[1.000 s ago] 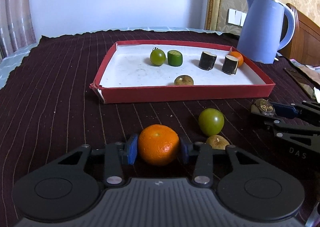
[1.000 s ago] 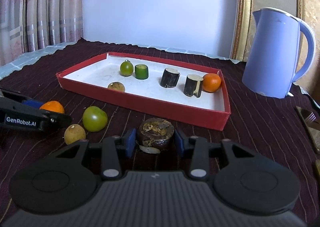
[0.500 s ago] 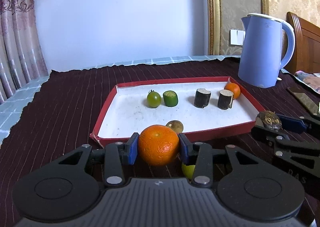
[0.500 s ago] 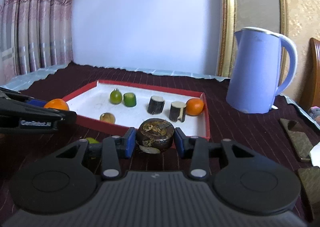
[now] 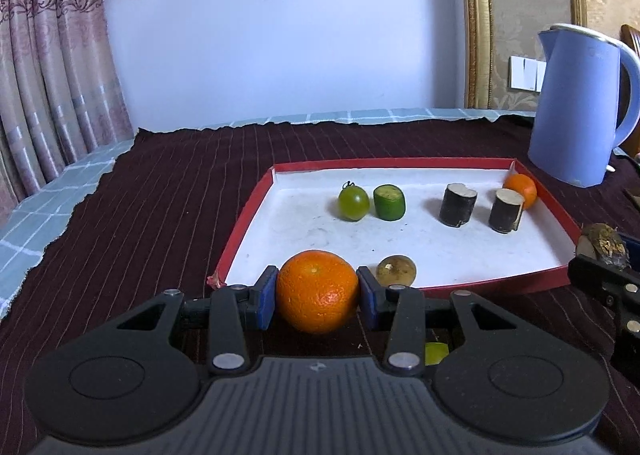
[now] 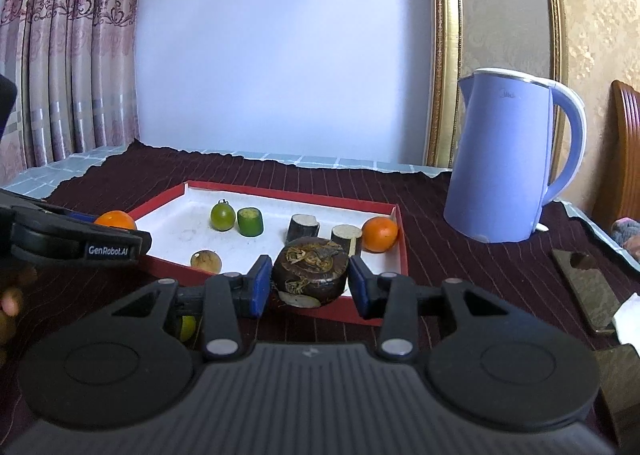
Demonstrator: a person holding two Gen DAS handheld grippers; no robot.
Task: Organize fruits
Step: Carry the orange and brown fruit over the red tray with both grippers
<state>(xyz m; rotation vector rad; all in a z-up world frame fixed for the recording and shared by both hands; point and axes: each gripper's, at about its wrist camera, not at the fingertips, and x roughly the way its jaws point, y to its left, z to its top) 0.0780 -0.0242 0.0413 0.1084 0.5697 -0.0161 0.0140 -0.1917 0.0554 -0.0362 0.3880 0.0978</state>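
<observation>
My left gripper [image 5: 318, 291] is shut on an orange [image 5: 317, 290] and holds it in the air just before the near left rim of the red tray [image 5: 248, 223]. My right gripper [image 6: 308, 281] is shut on a dark brown round fruit piece [image 6: 310, 271], held above the tray's [image 6: 402, 239] near rim. In the tray lie a green tomato [image 5: 353, 202], a green cut piece [image 5: 389, 201], two dark cut pieces [image 5: 457, 203], a small orange [image 5: 521, 189] and a brown round fruit [image 5: 396, 270]. A green fruit [image 5: 435, 352] shows on the cloth under my left gripper.
A blue kettle [image 6: 512, 159] stands on the dark striped cloth [image 5: 160, 191] right of the tray. A dark flat object [image 6: 586, 287] lies at the right edge. A wall and curtains are behind the table.
Both grippers have risen from the cloth with their fruit and moved forward toward the tray. The green and brown fruits on the cloth have dropped below the grippers' view.
</observation>
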